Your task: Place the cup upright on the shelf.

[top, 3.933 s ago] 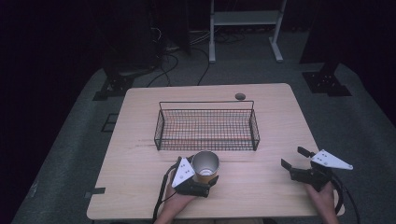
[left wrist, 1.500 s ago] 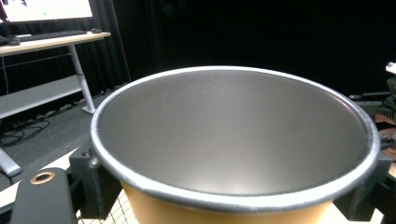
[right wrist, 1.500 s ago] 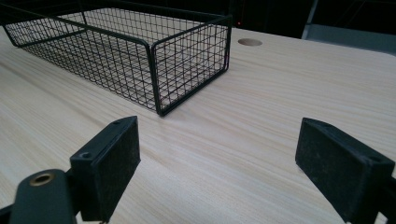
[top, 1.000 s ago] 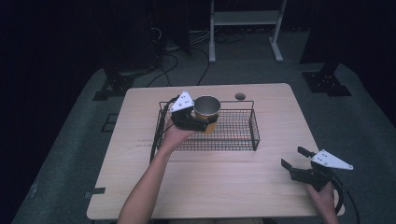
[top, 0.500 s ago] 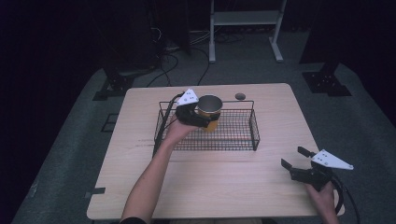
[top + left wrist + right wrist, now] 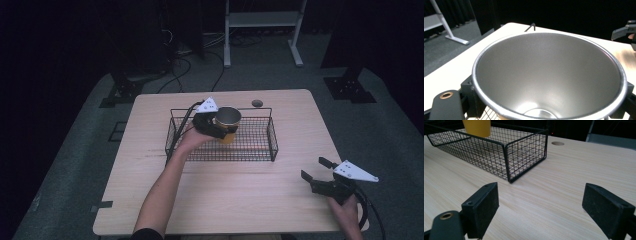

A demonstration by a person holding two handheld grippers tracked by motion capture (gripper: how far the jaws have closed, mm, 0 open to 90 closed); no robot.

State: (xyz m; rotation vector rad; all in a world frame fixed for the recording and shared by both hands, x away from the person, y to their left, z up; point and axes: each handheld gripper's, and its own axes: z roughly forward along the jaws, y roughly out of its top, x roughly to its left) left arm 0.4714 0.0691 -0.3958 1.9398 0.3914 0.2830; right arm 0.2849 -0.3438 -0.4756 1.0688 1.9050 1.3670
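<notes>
No writing on cup (image 6: 228,119), apparently; left tongs (image 6: 216,125) grip it.

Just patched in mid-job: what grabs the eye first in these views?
The yellow cup with its shiny metal inside stands out most, held by the left gripper above the black wire basket at the middle of the wooden table. In the left gripper view that silvery inside looms large. The right gripper sits near the table's front right corner, jaws wide open and holding nothing.

Dim, dark surroundings; brightly lit table (image 6: 220,195); soft glare inside blurred close-up cup (image 6: 549,75).
</notes>
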